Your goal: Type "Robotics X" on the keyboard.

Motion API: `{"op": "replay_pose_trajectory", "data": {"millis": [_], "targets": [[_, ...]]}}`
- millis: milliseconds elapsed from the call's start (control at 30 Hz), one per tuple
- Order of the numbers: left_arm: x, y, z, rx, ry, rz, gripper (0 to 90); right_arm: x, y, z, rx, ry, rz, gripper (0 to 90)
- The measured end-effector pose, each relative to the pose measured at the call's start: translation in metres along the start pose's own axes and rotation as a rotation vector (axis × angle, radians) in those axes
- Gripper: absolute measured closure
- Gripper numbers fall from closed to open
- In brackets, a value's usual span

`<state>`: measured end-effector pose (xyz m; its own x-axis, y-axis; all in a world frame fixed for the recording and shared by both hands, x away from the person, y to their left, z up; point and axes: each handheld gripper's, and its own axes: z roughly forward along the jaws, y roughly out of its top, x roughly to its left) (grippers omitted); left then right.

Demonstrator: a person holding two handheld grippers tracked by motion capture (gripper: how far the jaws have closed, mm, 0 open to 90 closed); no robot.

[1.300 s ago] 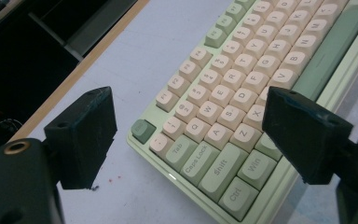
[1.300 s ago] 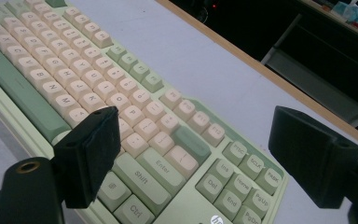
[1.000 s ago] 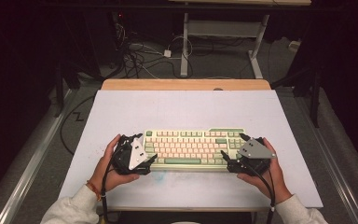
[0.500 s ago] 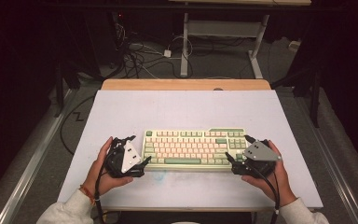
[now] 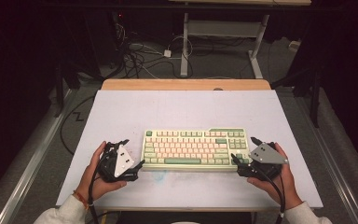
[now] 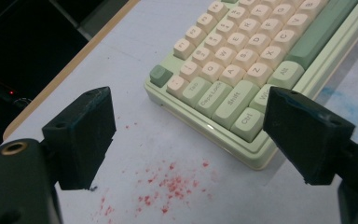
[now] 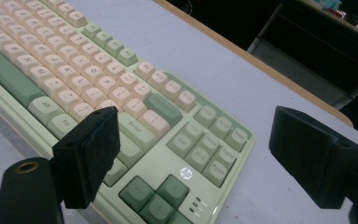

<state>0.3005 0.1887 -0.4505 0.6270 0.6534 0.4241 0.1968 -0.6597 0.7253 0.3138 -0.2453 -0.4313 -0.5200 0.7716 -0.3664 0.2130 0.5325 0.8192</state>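
Observation:
A pale green keyboard point(image 5: 196, 148) with cream and green keys lies flat on the white table top point(image 5: 182, 107), near its front middle. My left gripper point(image 5: 134, 152) sits just off the keyboard's left end, open, with nothing between its jaws. In the left gripper view the keyboard's point(image 6: 242, 70) near left corner lies ahead of the open left gripper point(image 6: 191, 135), partly behind the right jaw. My right gripper point(image 5: 244, 148) is at the keyboard's right end, open too. In the right gripper view the right gripper point(image 7: 203, 154) hangs over the keyboard's point(image 7: 98, 79) arrow keys.
Red specks point(image 6: 168, 186) dot the table by the keyboard's left corner. A wooden strip point(image 5: 186, 84) runs along the table's far edge. Beyond it, cables point(image 5: 140, 51) and a desk frame point(image 5: 223, 32) stand on the floor. A metal rail point(image 5: 37, 154) flanks the left side.
Both hands have drawn outward from the keyboard's ends and slightly toward the table's front. The keyboard has not moved.

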Motion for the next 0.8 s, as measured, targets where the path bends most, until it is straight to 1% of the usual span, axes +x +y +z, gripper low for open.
{"op": "replay_pose_trajectory", "data": {"millis": [100, 267, 367, 533, 633, 700, 800], "targets": [[0.000, -0.004, -0.003, -0.003, 0.014, -0.015, 16.0, -0.001, -0.003, -0.001, 0.003, -0.006, -0.006, 16.8], [0.000, -0.010, -0.006, 0.006, 0.019, -0.024, 16.0, -0.004, -0.007, -0.005, 0.007, -0.011, -0.001, 16.8], [0.001, -0.014, -0.008, 0.010, 0.031, -0.026, 16.0, -0.005, -0.010, -0.007, 0.009, -0.018, 0.009, 16.7], [0.002, -0.021, -0.009, 0.026, 0.034, -0.035, 16.0, -0.007, -0.015, -0.010, 0.014, -0.027, 0.006, 16.7], [0.003, -0.025, -0.009, 0.034, 0.033, -0.036, 16.0, -0.009, -0.018, -0.012, 0.018, -0.029, 0.011, 16.7], [0.003, -0.027, -0.009, 0.042, 0.025, -0.039, 16.0, -0.011, -0.020, -0.013, 0.021, -0.031, 0.018, 16.7], [0.003, -0.030, -0.009, 0.052, 0.027, -0.040, 16.0, -0.013, -0.025, -0.014, 0.025, -0.040, 0.023, 16.7]]}}
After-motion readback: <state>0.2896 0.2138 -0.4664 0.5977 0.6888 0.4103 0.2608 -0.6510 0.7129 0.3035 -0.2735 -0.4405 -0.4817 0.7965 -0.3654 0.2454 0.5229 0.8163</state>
